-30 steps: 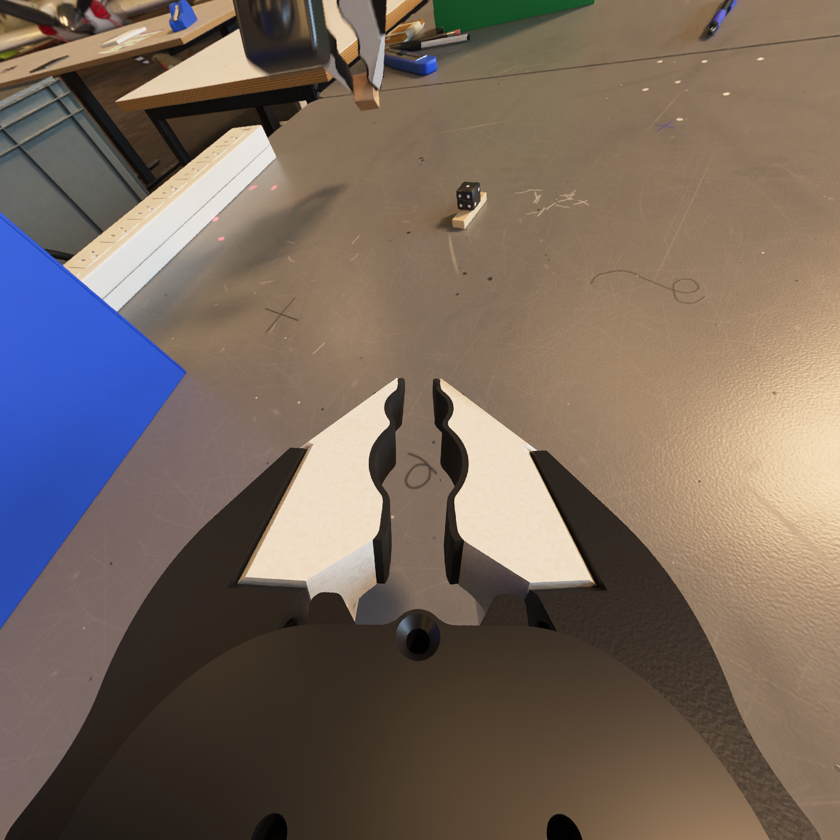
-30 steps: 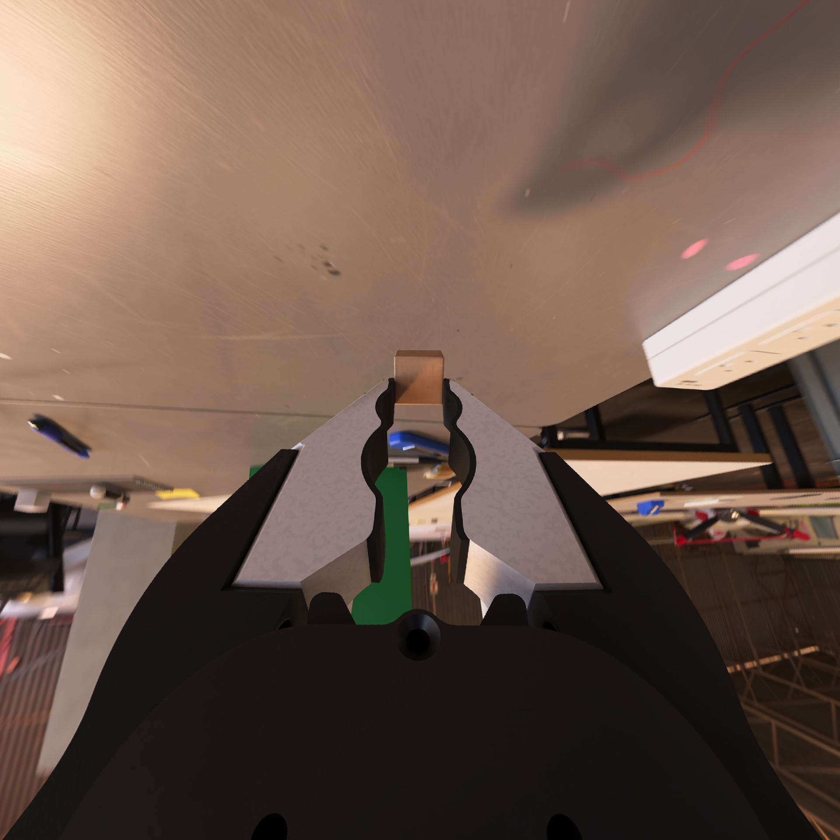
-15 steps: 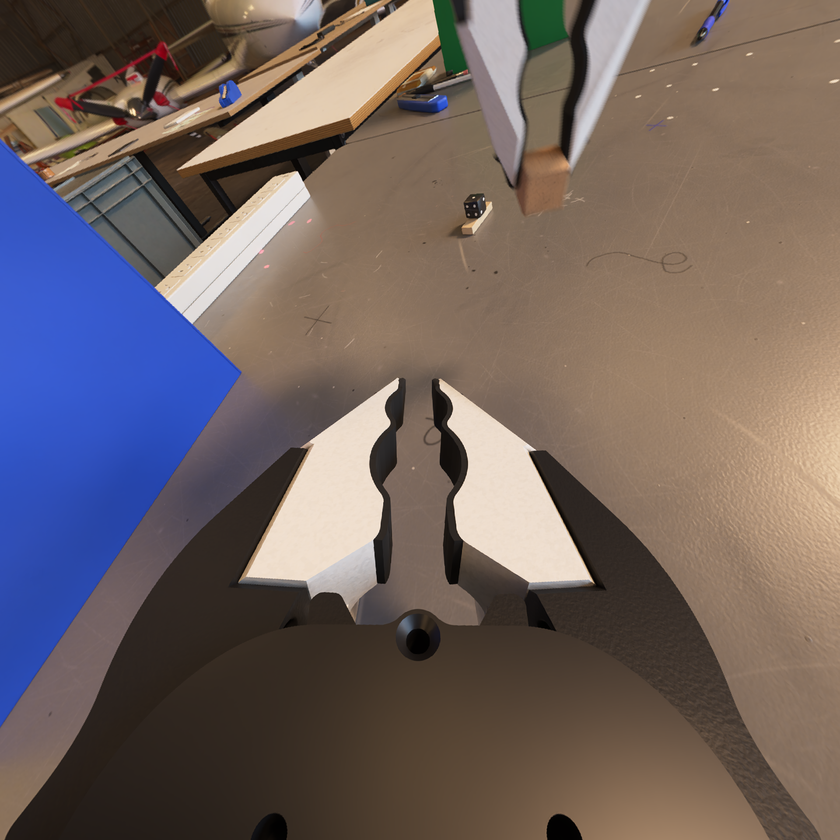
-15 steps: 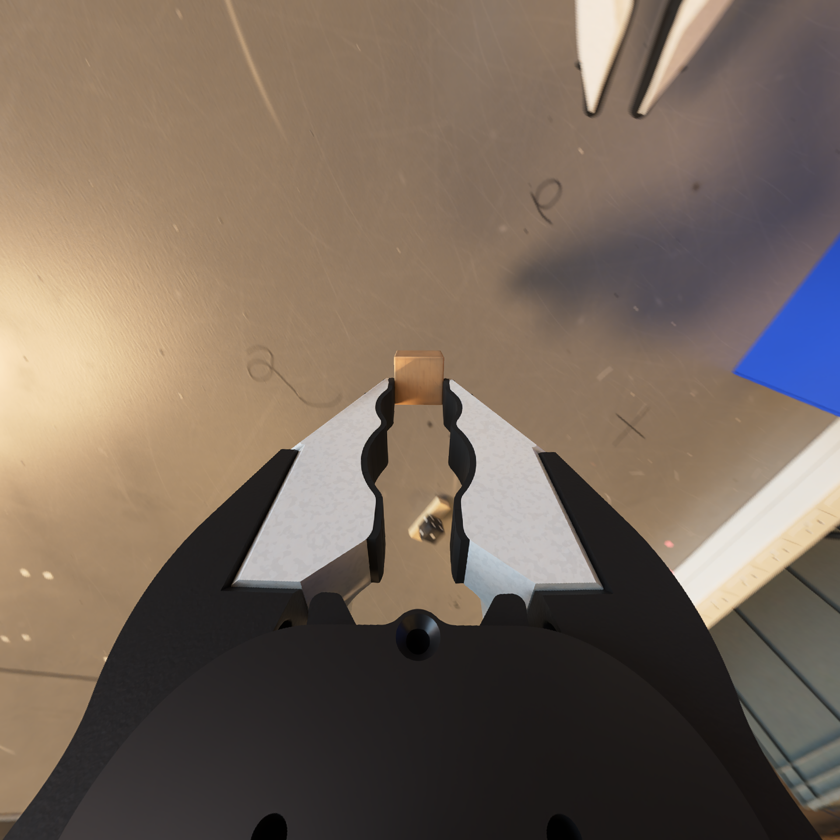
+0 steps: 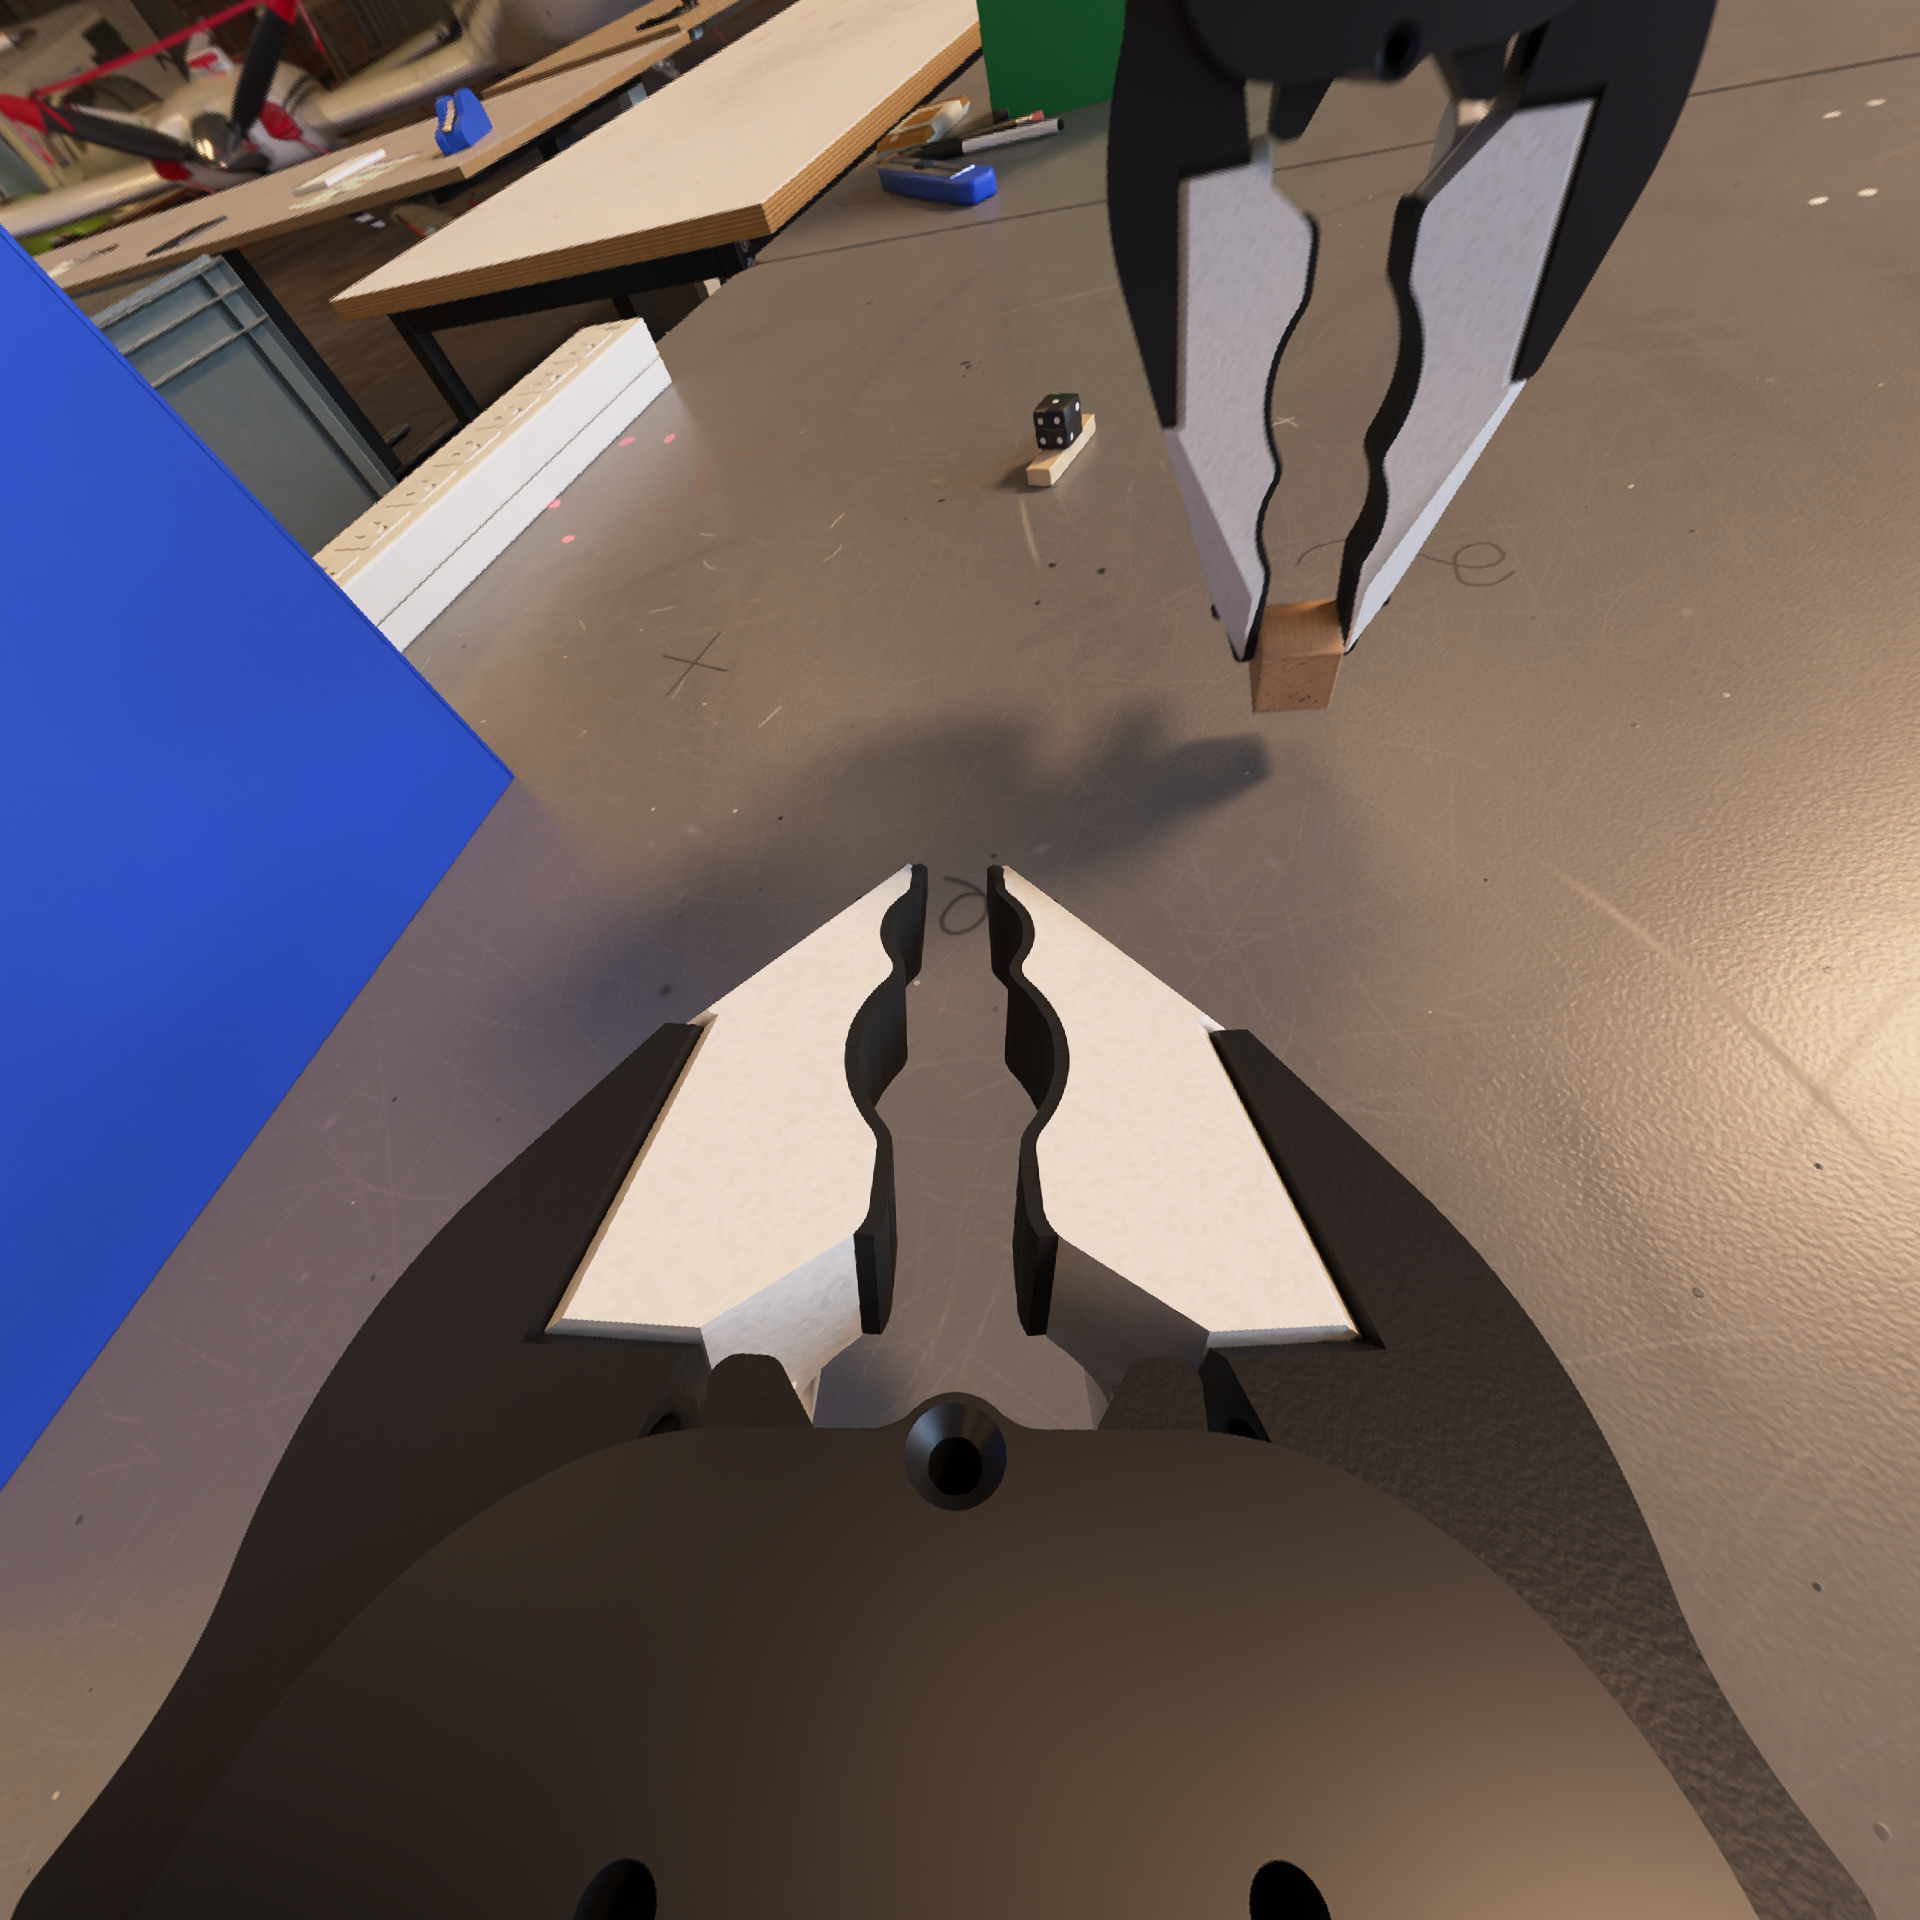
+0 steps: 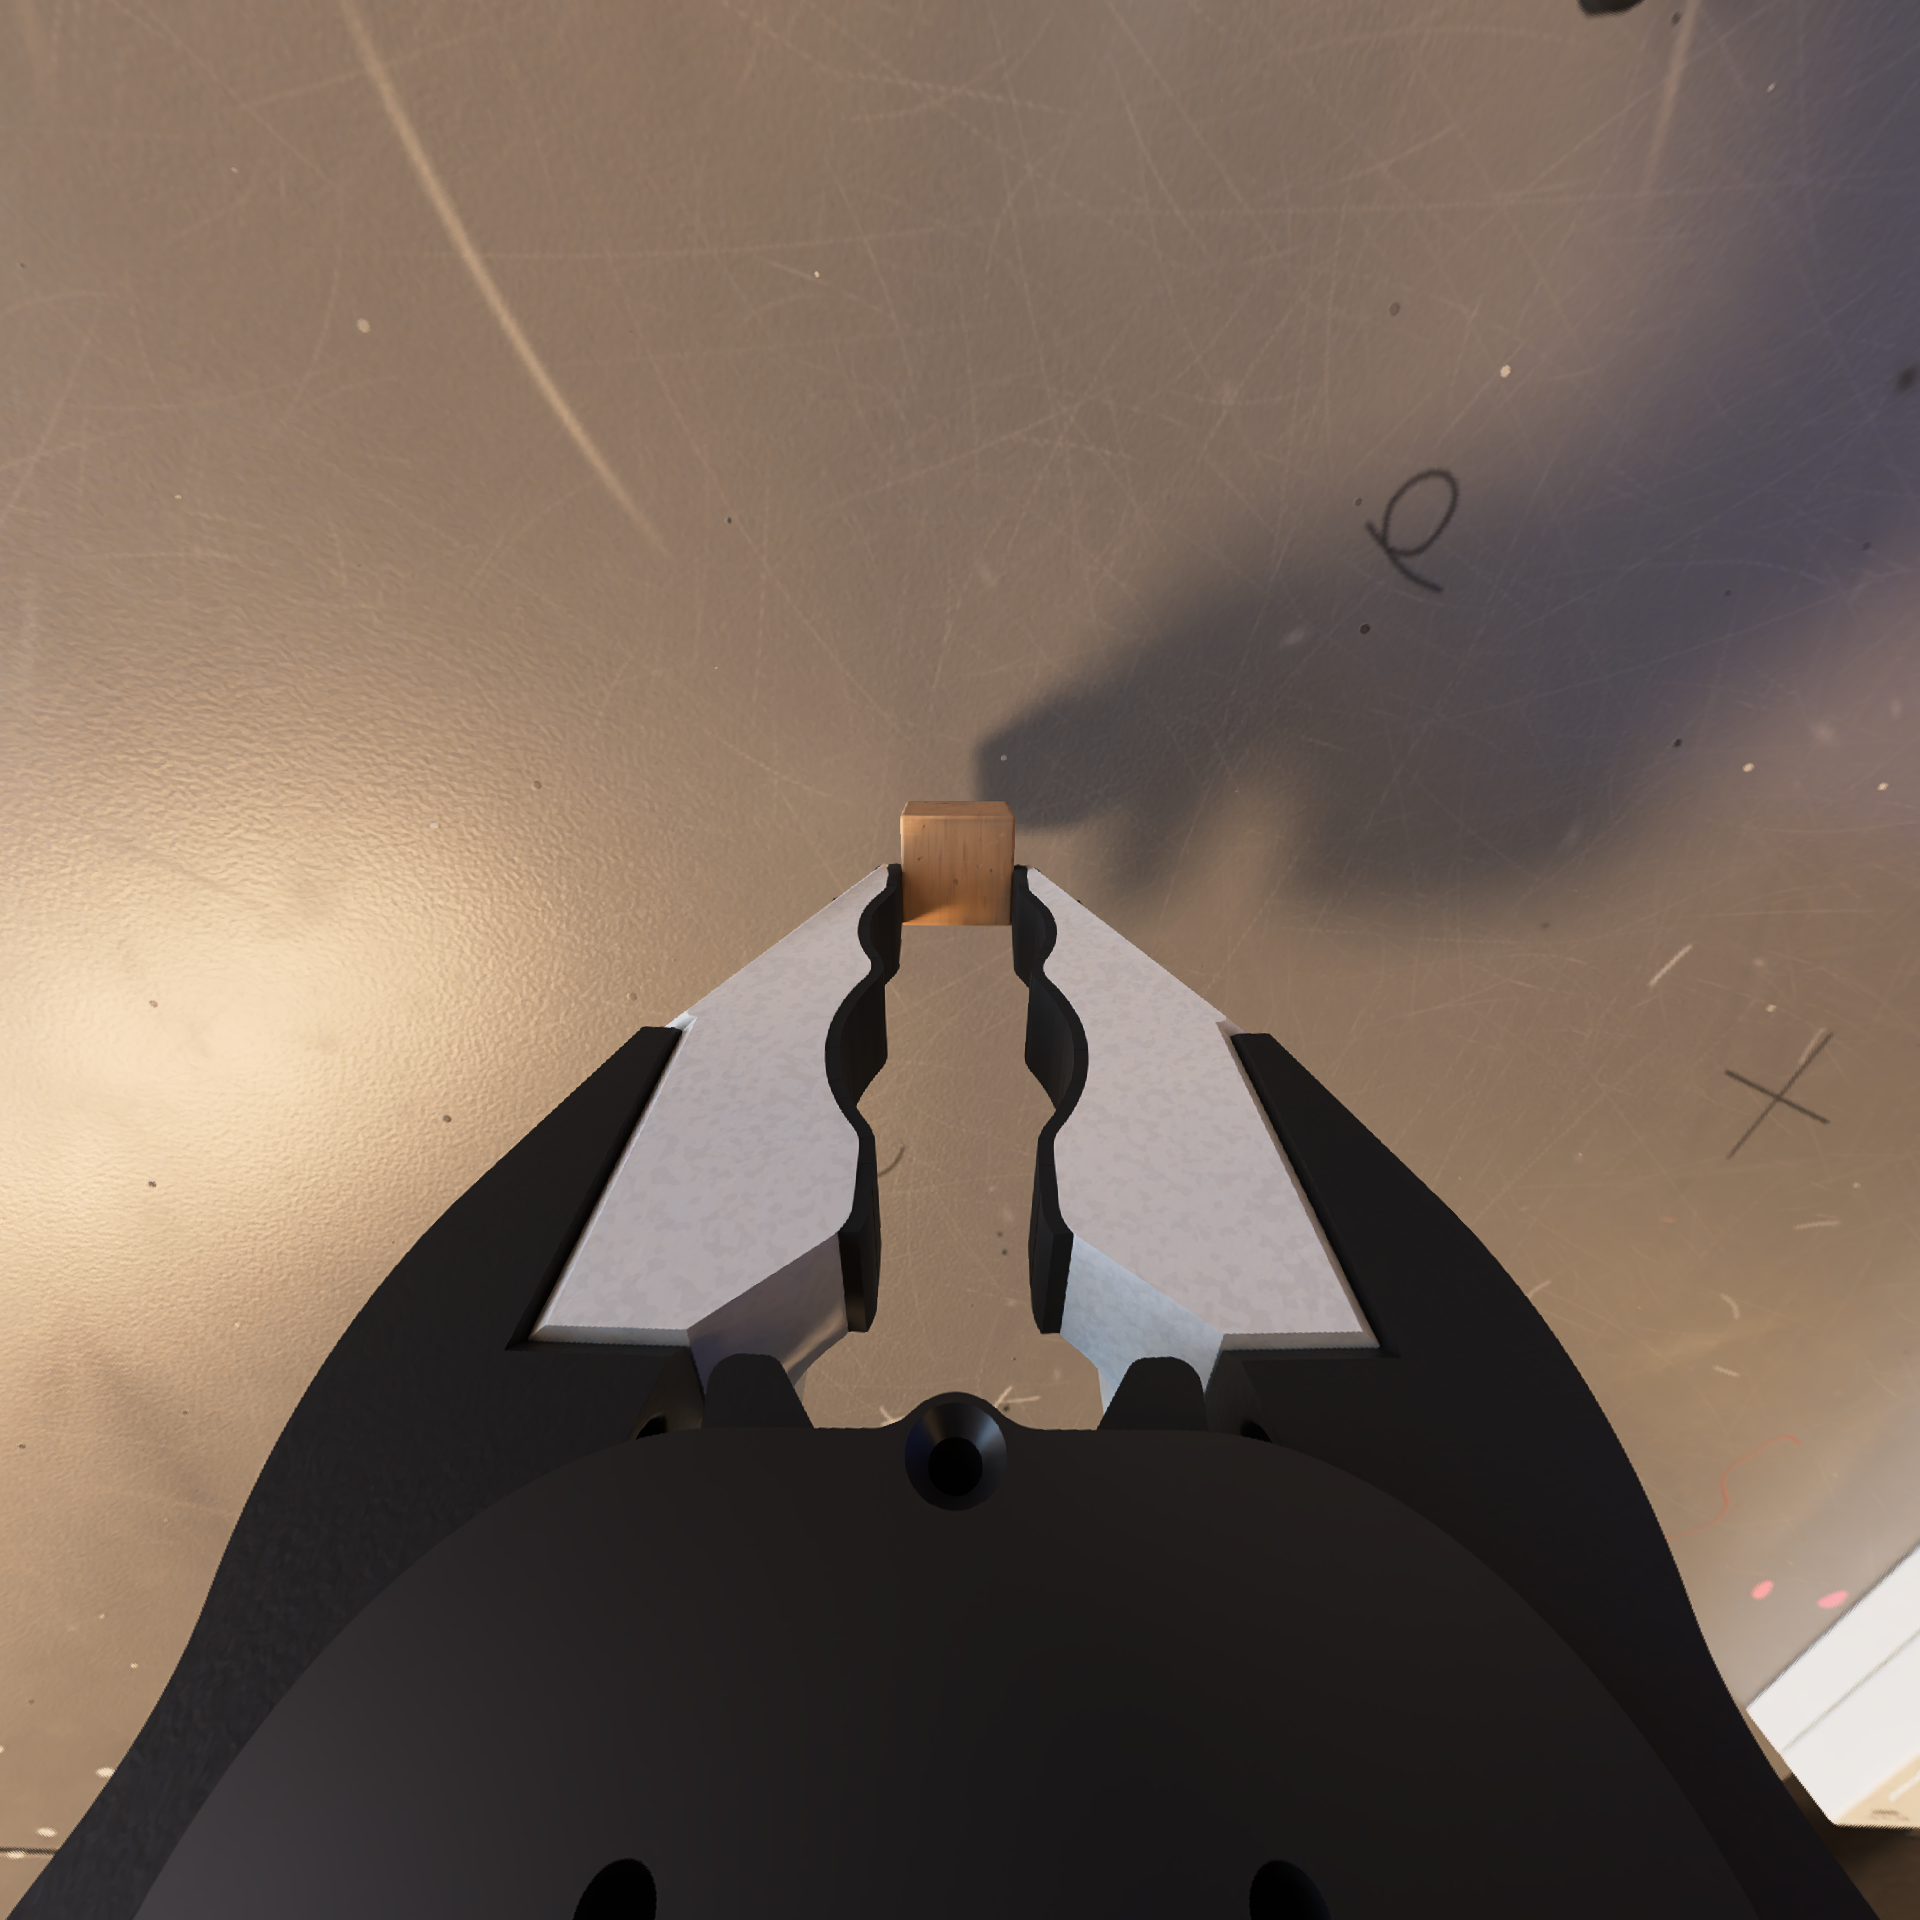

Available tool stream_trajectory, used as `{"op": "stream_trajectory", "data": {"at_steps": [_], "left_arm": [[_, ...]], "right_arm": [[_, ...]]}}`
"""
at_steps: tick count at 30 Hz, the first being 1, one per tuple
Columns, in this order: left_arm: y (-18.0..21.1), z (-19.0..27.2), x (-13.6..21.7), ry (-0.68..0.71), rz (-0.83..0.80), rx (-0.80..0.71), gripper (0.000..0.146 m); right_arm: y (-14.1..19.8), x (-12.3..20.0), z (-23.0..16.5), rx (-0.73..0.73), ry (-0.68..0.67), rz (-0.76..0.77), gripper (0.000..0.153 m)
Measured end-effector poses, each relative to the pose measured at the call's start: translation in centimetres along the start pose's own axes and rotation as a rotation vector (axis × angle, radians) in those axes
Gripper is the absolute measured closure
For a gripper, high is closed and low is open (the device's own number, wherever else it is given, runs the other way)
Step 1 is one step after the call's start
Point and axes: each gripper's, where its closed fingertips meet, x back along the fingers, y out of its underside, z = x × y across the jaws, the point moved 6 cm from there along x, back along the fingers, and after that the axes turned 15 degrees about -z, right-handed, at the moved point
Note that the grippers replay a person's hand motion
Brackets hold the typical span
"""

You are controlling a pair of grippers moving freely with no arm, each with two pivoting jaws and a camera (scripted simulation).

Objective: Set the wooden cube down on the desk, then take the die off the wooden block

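Observation:
The wooden cube [image 6: 956, 862] is pinched between the tips of my right gripper [image 6: 956, 883], which points down at the grey desk [image 6: 520, 727]. In the left wrist view the right gripper [image 5: 1294, 623] hangs at the upper right with the cube [image 5: 1294, 665] a little above the desk [image 5: 1558, 1039], its shadow just beside it. The black die [image 5: 1057, 416] sits on one end of the small flat wooden block [image 5: 1062, 462], farther back. My left gripper [image 5: 951, 873] is low over the desk, empty, its jaws a narrow gap apart.
A blue panel [image 5: 208, 727] stands close on the left. A white power strip [image 5: 499, 478] lies along the desk's left edge and also shows in the right wrist view [image 6: 1870, 1745]. A green box [image 5: 1049, 52], a blue tool [image 5: 940, 185] and pens lie at the back.
My right gripper has swung down and toward the left gripper with the cube, now low over the desk. The die and block have left the right wrist view. The left gripper has drawn back slightly.

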Motion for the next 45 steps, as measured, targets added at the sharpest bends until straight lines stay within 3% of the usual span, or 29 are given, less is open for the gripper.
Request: {"op": "stream_trajectory", "data": {"at_steps": [15,28,36,45], "left_arm": [[0.3,0.0,-0.4,0.01,-0.021,0.014,0.135],[0.6,-0.3,-0.7,-0.002,-0.022,0.009,0.135],[0.9,-0.6,-1.4,0.001,-0.029,0.008,0.135],[0.5,-0.1,-2.3,0.027,-0.065,-0.025,0.135]], "right_arm": [[0.1,-1.7,0.0,-0.018,-0.049,0.031,0.132],[1.8,0.4,-0.9,-0.15,0.033,0.257,0.127],[7.6,4.4,-3.1,-0.287,0.148,0.446,0.128],[15.4,6.3,-3.0,-0.437,0.266,0.499,0.129]]}}
